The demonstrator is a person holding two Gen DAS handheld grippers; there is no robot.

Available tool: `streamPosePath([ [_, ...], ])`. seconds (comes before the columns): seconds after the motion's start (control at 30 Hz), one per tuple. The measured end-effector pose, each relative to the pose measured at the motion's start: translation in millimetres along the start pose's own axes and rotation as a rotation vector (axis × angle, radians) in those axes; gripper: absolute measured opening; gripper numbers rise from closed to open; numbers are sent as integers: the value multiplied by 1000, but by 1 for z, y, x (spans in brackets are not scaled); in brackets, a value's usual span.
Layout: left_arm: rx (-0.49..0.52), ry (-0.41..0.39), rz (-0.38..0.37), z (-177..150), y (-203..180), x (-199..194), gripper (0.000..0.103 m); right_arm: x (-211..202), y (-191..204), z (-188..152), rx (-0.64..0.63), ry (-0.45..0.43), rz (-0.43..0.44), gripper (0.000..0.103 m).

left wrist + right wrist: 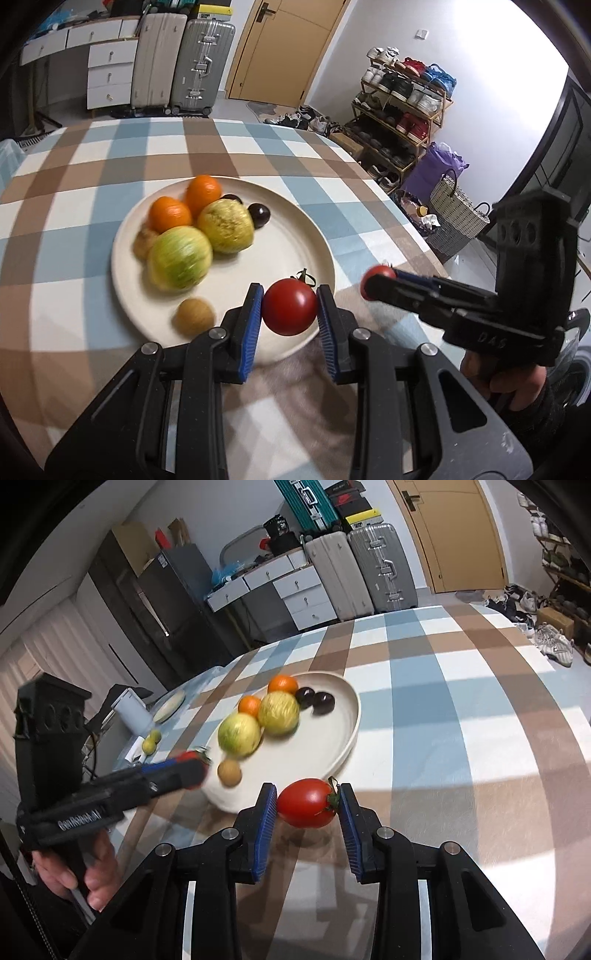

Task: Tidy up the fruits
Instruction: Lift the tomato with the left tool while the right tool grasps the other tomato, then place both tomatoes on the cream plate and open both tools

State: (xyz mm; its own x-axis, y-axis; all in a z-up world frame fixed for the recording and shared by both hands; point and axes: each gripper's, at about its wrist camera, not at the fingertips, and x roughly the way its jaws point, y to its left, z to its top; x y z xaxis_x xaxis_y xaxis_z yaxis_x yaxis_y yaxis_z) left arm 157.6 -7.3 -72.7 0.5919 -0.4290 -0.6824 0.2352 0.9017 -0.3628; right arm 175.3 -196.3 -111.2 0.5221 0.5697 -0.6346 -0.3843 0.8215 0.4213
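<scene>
Tomato (290, 311) first, on my left: my left gripper (290, 314) clenches the round one between its blue pads, and it hangs just over the near rim of the plate (295, 236), with the plate's fruit pile ahead and to the left. Across to my right: the right gripper (307, 805) clamps an oval tomato (307, 804), long axis crosswise between the pads, stem end to the right. The plate lies ahead-left, near but not under it, so I judge the left is nearer.

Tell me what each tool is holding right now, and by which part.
Left tool: round red tomato, pinched across its sides. Right tool: oval red tomato, pinched end to end.
</scene>
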Motion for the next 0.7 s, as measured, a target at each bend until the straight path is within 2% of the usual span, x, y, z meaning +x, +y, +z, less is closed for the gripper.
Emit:
streamPosePath([
  [0.3,-9,27,4,20,-7,52,26,24,-5,57,-32,-6,42,34],
  [0.5,-21,46,14,31,0,75,26,50,-13,80,-41,38,68,34],
  [0.7,-23,58,-14,37,6,87,26,73,-19,89,-47,75,75,34],
])
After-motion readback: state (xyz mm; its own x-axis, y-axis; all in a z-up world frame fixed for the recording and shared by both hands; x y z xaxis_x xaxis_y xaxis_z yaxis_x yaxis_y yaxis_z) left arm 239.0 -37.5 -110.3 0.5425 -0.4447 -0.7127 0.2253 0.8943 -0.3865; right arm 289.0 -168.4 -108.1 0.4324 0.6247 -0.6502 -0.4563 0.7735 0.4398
